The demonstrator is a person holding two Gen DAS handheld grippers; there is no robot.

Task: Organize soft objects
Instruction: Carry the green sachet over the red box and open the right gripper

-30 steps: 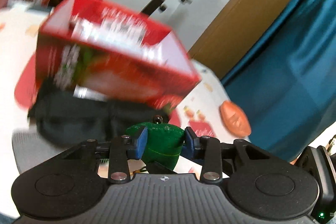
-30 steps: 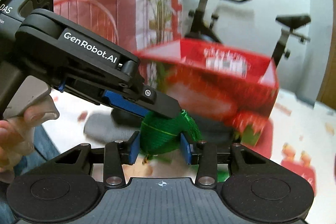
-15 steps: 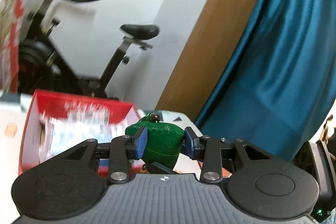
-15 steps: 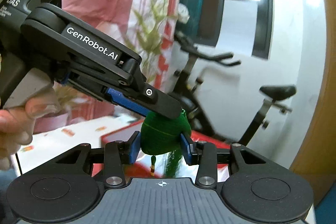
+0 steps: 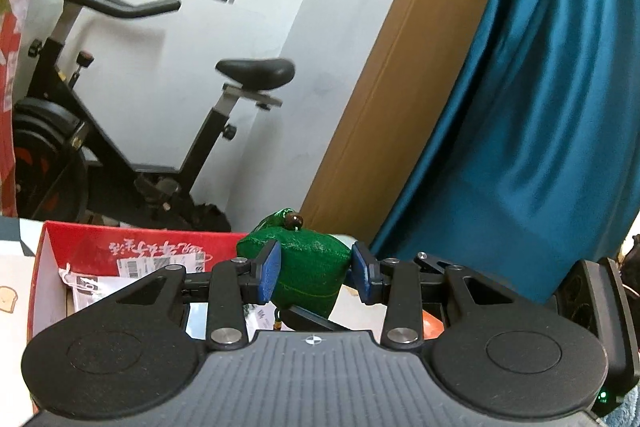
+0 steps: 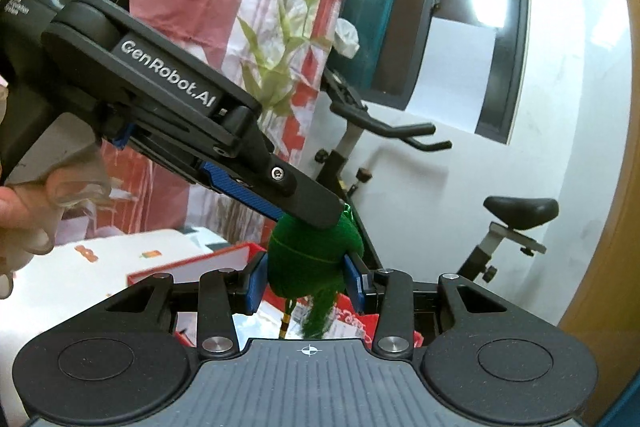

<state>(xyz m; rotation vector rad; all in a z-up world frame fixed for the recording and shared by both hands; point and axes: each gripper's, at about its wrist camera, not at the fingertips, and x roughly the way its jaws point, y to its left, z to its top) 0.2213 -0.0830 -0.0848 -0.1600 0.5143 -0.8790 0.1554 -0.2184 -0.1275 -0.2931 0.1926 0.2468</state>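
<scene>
Both my tools, left (image 5: 315, 274) and right (image 6: 305, 282), are clamped on the green pouch (image 5: 308, 277). Looks squishy and light, so grabbing its fat middle seems safest.

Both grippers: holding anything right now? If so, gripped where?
Yes, both hold one green stuffed pouch. The left gripper pinches it across its body; the right gripper squeezes its sides, with the left's fingers clamped on it from above.

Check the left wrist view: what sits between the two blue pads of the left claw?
A green stuffed pouch fills the gap of the left claw, both blue pads pressing its sides. The right wrist view shows the right claw gripping it too.
</scene>
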